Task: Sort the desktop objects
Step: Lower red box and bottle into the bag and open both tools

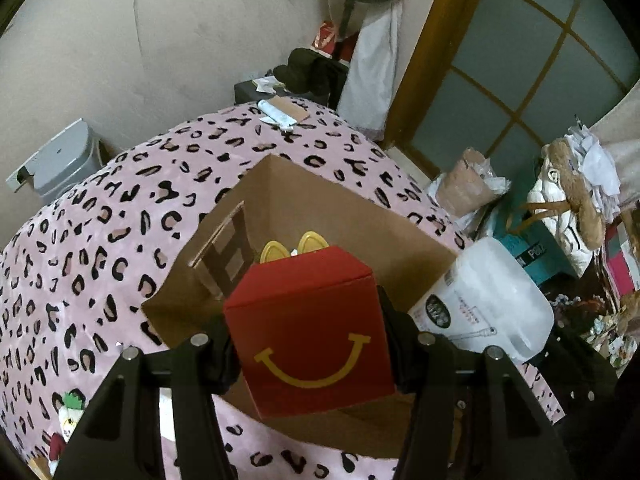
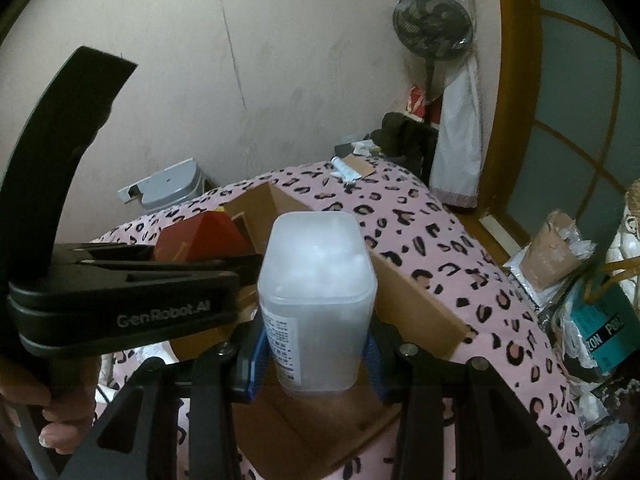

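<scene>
Left gripper (image 1: 310, 344): jaws clamped on the side walls of a red carton (image 1: 308, 332) with a yellow smile printed on its near face; yellow handle loops show past its top edge. Beneath and beyond the carton sits an open cardboard box (image 1: 360, 224), resting on a pink leopard-print cover (image 1: 100, 208).

Right gripper (image 2: 316, 354): blue-padded jaws pressed against both sides of a frosted plastic container (image 2: 316, 280), label facing the camera. The same cardboard box lies directly below and ahead of it. Left of this claw, the other gripper's body and a person's fingers (image 2: 64, 420) are visible.
</scene>
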Motion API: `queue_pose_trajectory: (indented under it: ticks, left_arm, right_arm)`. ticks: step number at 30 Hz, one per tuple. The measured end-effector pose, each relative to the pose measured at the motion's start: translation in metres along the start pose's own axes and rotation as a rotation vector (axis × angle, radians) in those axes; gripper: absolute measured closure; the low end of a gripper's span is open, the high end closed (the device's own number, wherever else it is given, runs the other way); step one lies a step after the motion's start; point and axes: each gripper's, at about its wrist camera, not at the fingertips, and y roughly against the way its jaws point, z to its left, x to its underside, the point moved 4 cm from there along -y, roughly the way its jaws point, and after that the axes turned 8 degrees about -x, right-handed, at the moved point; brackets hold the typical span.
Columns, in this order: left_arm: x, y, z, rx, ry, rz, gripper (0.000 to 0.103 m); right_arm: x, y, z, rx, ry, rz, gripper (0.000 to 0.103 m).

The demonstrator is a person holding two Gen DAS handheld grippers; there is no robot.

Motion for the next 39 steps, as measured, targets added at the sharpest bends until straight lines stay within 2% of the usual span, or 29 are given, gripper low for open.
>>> queue_pose_trajectory:
  ticks: [12, 27, 32, 39]
  left_arm:
    - [0.014, -0.036, 0.002, -0.011, -0.015, 0.057, 0.046]
    - [0.012, -0.036, 0.004, -0.028, -0.022, 0.063, 0.046]
    - [0.012, -0.031, 0.007, -0.03, -0.015, 0.055, 0.033]
    - [0.013, -0.005, 0.015, -0.035, 0.001, 0.018, 0.031]
  right_arm:
    - [0.011, -0.024, -0.001, -0.001, 0.017, 0.063, 0.062]
    - [0.013, -0.028, -0.002, 0.021, 0.039, 0.093, 0.062]
    - [0.01, -0.024, -0.003, 0.017, 0.034, 0.084, 0.059]
    - [-0.001, -0.006, 0.001, 0.025, 0.051, 0.047, 0.055]
